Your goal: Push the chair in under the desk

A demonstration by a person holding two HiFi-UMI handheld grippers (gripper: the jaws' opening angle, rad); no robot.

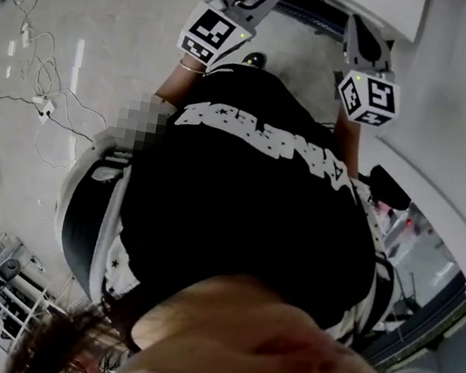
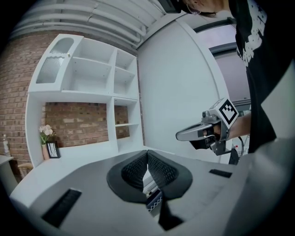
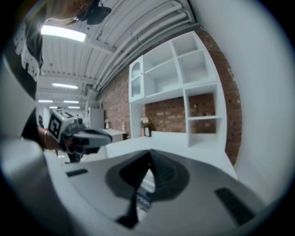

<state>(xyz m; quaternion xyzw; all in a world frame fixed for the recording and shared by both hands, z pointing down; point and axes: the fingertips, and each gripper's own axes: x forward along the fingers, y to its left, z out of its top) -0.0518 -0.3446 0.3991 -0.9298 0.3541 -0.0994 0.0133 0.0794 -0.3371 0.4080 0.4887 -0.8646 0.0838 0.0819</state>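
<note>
Holding left gripper (image 2: 147, 161) and right gripper (image 3: 150, 161) side by side, jaws together on nothing, both facing the white worktop (image 2: 87, 154) beneath wall shelves (image 2: 92, 83).

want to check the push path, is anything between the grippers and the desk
Nothing visible does. The left gripper and right gripper, both shut and empty, point at the desk. No chair shows in any view, so its path cannot be judged.

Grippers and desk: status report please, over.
Left gripper shut, empty. Right gripper shut, empty. White desk ahead. Chair not in view; person's torso fills head view.
</note>
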